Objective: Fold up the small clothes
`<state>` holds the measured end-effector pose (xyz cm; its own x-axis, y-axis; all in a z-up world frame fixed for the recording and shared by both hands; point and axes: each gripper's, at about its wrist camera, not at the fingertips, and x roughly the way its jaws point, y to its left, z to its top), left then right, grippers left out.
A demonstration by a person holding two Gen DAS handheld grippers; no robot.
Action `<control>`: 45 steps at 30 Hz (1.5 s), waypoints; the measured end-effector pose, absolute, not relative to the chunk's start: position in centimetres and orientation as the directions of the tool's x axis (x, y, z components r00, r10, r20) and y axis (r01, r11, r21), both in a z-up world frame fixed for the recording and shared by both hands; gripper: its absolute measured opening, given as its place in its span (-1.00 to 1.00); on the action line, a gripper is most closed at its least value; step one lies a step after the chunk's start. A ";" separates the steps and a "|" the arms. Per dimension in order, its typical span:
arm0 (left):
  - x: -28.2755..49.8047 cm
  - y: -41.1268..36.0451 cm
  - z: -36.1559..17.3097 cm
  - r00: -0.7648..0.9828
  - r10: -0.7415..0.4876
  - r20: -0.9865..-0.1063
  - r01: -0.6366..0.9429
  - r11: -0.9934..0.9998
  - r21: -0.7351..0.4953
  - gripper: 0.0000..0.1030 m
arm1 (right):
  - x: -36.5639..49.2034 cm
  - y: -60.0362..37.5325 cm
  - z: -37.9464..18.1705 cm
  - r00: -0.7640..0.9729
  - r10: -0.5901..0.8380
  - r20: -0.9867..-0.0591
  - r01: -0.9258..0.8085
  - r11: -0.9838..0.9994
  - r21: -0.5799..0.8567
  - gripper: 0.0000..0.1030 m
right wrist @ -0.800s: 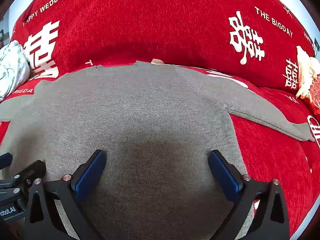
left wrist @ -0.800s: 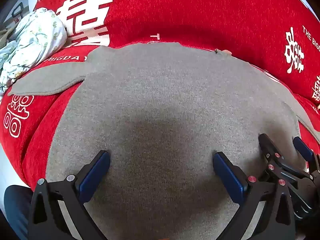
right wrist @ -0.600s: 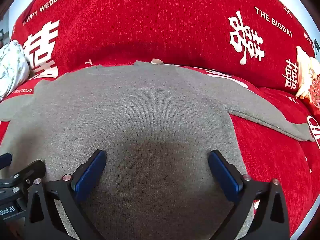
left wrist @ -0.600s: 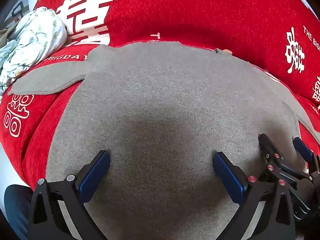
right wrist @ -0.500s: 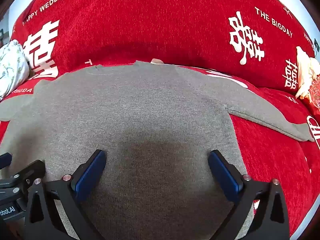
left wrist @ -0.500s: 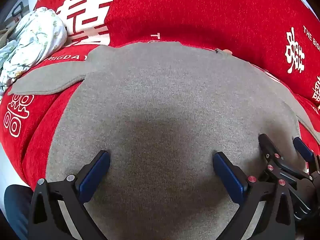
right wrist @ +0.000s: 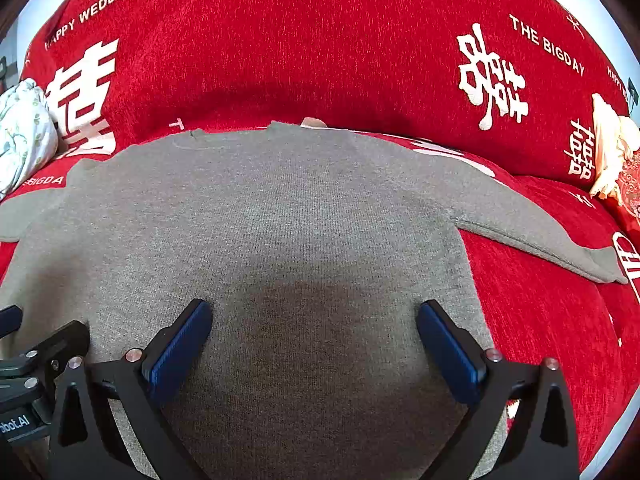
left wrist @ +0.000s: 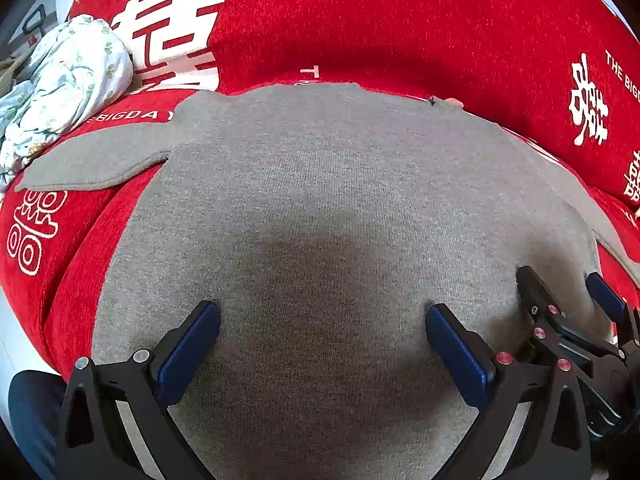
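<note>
A red plush sofa cover (right wrist: 360, 60) printed with white characters is seen behind and beneath everything; on it a grey knitted sweater (left wrist: 340, 200) is laid flat, sleeves spread to either side; the left claw (left wrist: 320, 332) and right claw (right wrist: 314, 328) are held fully open above its lower body, nothing gripped; folding appears not yet begun; a sleeve or hem edge would need to be pinched next; a floral cloth bundle (left wrist: 68, 88) is left beside.

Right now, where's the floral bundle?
The floral cloth bundle sits at the far left edge of both wrist views, on the red cover, just beyond the grey sweater sleeve tip.
</note>
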<state>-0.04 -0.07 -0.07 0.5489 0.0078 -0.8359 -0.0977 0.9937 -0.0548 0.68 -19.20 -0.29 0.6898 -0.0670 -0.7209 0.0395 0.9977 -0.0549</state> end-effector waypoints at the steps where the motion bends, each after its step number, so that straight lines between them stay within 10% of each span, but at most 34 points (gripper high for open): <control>1: 0.0 -0.1 -0.1 0.549 0.008 -0.836 -0.098 0.994 -0.055 1.00 | 0.7 -19.2 -0.3 0.690 -0.066 -0.721 0.039 0.998 -0.054 0.99; 45: 0.1 -0.2 -0.2 0.536 0.020 -0.844 -0.092 0.995 -0.035 1.00 | 1.8 -19.8 0.0 0.611 -0.027 -0.791 0.004 1.000 -0.031 0.99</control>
